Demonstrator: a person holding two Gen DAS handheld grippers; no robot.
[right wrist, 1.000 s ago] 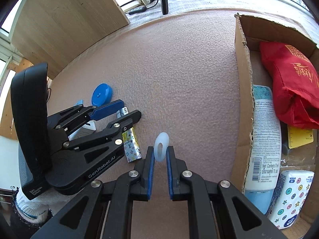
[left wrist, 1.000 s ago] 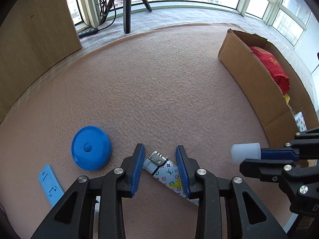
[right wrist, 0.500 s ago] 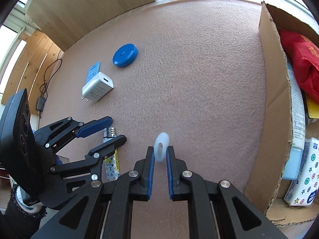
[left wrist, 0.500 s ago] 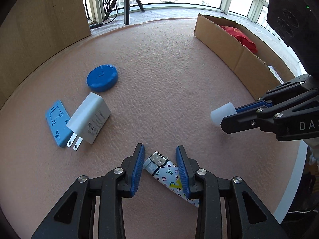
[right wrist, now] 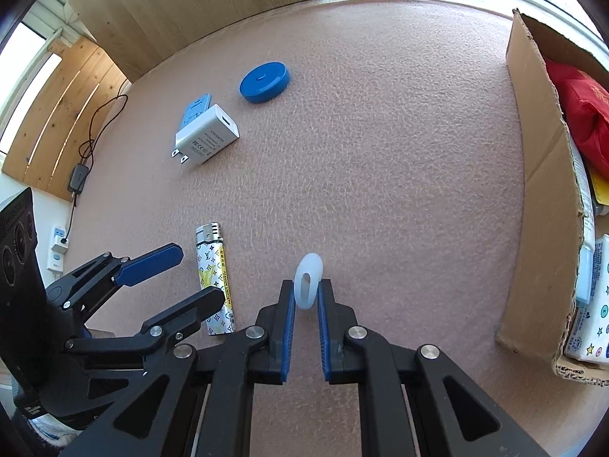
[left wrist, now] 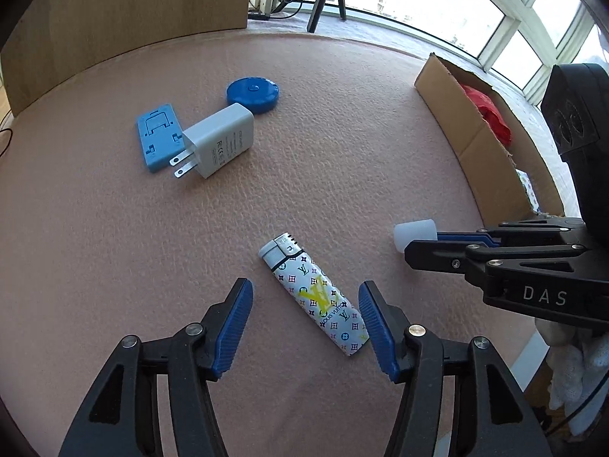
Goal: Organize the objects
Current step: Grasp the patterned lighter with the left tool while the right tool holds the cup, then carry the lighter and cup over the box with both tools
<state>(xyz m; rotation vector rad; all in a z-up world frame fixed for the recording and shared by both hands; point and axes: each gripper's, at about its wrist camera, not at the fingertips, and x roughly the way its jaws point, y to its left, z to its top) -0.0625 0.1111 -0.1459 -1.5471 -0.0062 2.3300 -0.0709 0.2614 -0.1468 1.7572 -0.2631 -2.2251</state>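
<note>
Our left gripper (left wrist: 302,327) is open astride the lighter (left wrist: 314,295), whose long axis runs diagonally across the gap. Our right gripper (right wrist: 306,299) pinches a white cap (right wrist: 307,280)

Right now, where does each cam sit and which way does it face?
Left wrist: on the left tool, facing down-forward over the lighter on the pink mat; own open fingers show, right tool at right.
Right wrist: on the right tool, shut on the white cap, facing the mat; left tool at left.
Shared: lighter, charger, blue disc, cardboard box.
</note>
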